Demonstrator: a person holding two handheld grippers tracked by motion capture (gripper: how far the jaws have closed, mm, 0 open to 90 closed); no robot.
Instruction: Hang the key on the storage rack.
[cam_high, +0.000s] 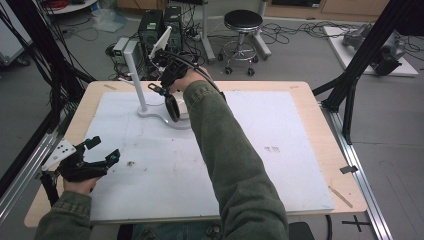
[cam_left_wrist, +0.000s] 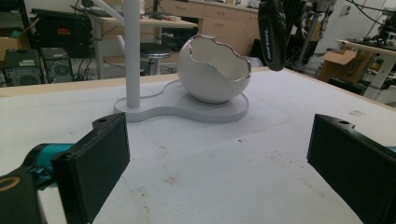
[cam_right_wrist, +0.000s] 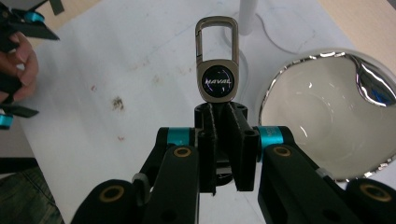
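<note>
Apparently mid-carry: key fob clamped in the right gripper, frame centre, beside the eggshell bowl
Next, I'd guess, lower it into the bowl; left gripper waits spread wide, lower left

grey floor, black stool, cables, PC towers

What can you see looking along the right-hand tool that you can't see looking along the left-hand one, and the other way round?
The right gripper view shows the key fob face-on, its carabiner clip, the fingers clamped on it, and the bowl's shiny inside. The left gripper view shows the bowl's outside on a white stand with its upright post, and open fingers. Both share the bowl, fob and stained white mat.
</note>
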